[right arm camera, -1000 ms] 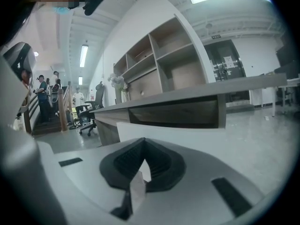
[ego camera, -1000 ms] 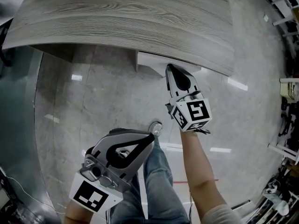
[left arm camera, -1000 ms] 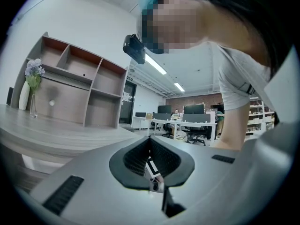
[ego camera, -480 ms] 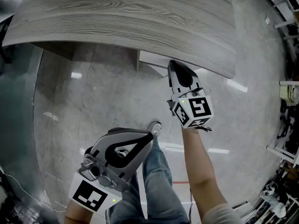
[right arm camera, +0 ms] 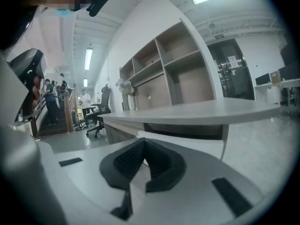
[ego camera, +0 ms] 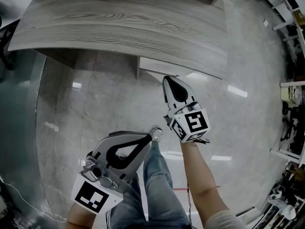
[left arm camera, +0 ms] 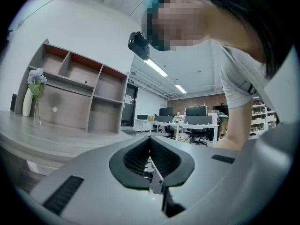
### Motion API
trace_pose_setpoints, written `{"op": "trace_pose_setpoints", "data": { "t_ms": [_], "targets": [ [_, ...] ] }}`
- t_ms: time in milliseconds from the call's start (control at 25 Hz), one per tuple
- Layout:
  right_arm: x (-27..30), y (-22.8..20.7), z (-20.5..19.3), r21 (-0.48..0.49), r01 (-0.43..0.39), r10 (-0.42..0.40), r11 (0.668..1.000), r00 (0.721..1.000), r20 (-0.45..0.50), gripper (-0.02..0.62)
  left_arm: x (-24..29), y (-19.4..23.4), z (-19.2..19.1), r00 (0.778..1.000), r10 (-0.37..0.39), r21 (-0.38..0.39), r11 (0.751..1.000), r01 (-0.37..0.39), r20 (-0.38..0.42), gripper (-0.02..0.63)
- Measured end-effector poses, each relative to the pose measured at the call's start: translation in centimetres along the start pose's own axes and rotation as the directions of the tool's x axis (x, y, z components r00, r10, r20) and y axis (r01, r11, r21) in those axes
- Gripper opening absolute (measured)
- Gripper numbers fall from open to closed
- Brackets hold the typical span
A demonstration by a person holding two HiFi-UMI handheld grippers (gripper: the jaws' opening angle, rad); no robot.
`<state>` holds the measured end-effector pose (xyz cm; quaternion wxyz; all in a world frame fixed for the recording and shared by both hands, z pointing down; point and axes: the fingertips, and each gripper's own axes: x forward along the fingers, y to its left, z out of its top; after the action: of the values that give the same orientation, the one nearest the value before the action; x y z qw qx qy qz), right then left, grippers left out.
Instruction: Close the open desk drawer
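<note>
Under the grey wood desk top (ego camera: 128,23) a white drawer (ego camera: 151,67) sticks out a short way past the desk's front edge. My right gripper (ego camera: 166,79) is shut and empty, its tip right at the drawer's front face; contact cannot be told. In the right gripper view the shut jaws (right arm camera: 144,145) point at the white drawer front (right arm camera: 197,142) below the desk top (right arm camera: 201,110). My left gripper (ego camera: 153,136) hangs low by the person's leg, shut, far from the drawer. In the left gripper view its jaws (left arm camera: 150,142) are closed on nothing.
Glossy grey stone floor (ego camera: 95,109) lies in front of the desk. The person's jeans leg and shoe (ego camera: 156,133) stand below the drawer. Shelving and gear (ego camera: 293,89) line the right edge. A wall shelf unit (right arm camera: 183,74) stands behind the desk.
The right gripper has shifted a little left and stays at the drawer's front. The left gripper has hardly moved.
</note>
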<state>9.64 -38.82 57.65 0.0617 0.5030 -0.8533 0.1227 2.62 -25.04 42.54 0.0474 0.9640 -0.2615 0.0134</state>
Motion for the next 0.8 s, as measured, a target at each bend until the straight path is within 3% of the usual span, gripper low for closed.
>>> {"op": "trace_pose_setpoints", "data": {
  "t_ms": [360,800],
  "targets": [
    [-7.4,6.4,8.3,-0.032,-0.032,0.034,0.999,0.998,0.055,0.008,-3.0,-3.0,5.6,1.000,0.008,0.047,0.999,-0.008,-0.002,0.011],
    [-18.3,14.9,19.5,-0.072,-0.056,0.066,0.996,0.987,0.149,0.006,-7.1,-6.0,13.8,0.998,0.023,0.094,0.995,-0.028,0.052,0.011]
  ]
}}
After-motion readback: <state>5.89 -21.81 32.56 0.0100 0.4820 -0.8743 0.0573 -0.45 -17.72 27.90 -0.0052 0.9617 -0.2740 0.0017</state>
